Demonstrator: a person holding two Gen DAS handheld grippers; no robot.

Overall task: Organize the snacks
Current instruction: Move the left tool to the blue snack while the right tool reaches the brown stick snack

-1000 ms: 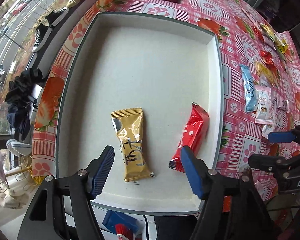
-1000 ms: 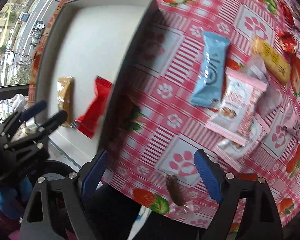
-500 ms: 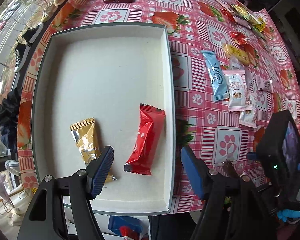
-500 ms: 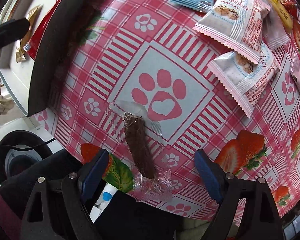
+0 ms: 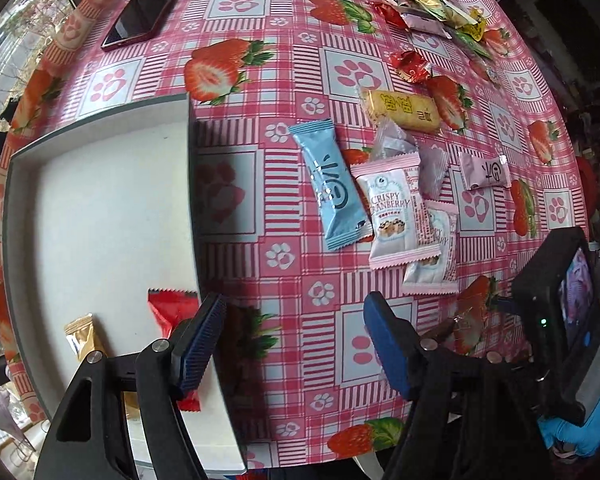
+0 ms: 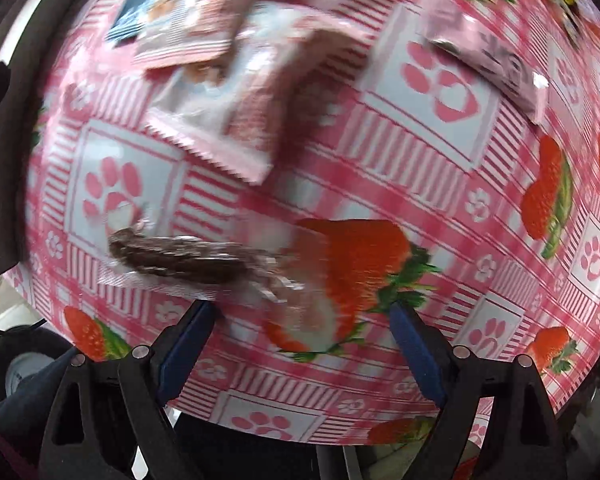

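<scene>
A white tray with a grey rim holds a red snack packet and a gold one. My left gripper is open and empty, hovering over the tray's right rim. Loose snacks lie on the cloth: a blue packet, pink cranberry packets, a yellow bar. My right gripper is open, just above a brown bar in clear wrap that lies near the table's front edge. The right wrist view is blurred.
A dark phone lies at the far left of the strawberry tablecloth. More small wrapped sweets are scattered at the far right. The right gripper's body shows at the right edge of the left wrist view.
My left gripper has swung right, from over the tray's middle to its right rim. My right gripper has dropped toward the brown bar near the table edge and turned.
</scene>
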